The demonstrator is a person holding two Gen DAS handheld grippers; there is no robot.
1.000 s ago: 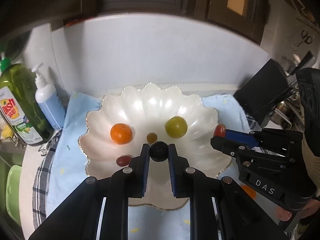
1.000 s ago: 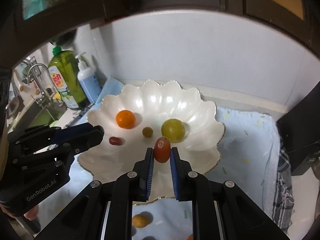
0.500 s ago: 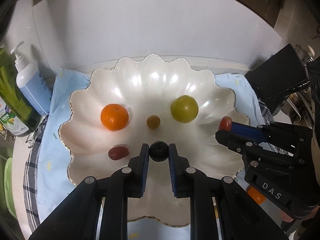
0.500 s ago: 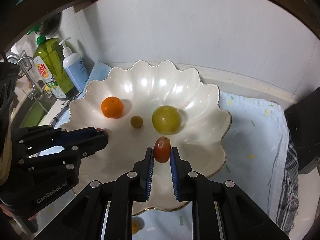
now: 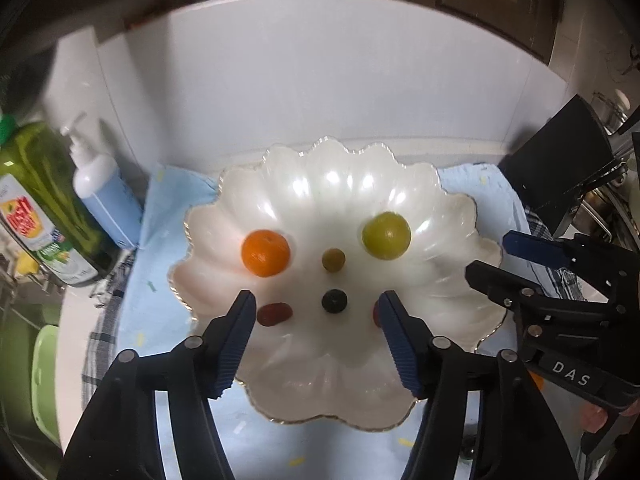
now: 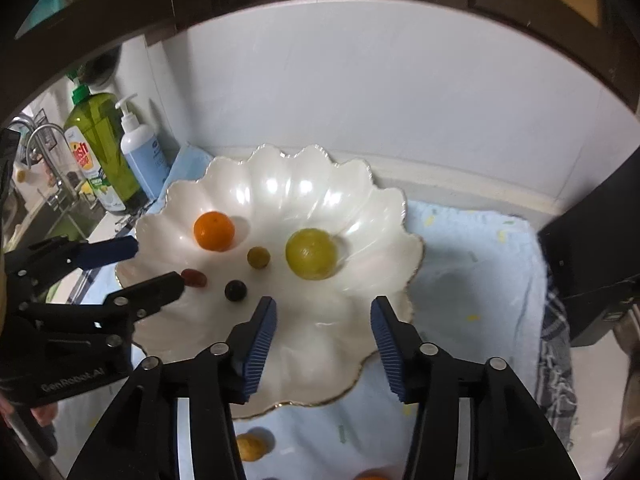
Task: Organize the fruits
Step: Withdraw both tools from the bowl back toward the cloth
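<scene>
The left gripper (image 5: pixel 314 314) has just been opening its jaws; they stand apart over the scalloped white bowl (image 5: pixel 280 184), nothing pinched, with the dark berry (image 5: pixel 334 301) lying loose between and just beyond its tips. Ahead of them sit an orange (image 5: pixel 265 253), a small olive-coloured fruit (image 5: pixel 333 259) and a green fruit (image 5: pixel 386 235); a red fruit (image 5: pixel 274 314) lies beside its left finger. The right gripper (image 6: pixel 324 318) has also just opened, empty, above the bowl's near side.

Bright overhead light w/ glare on white bowl (image 5: pixel 280 184), slight motion blur, dark fisheye-warped edges.
</scene>
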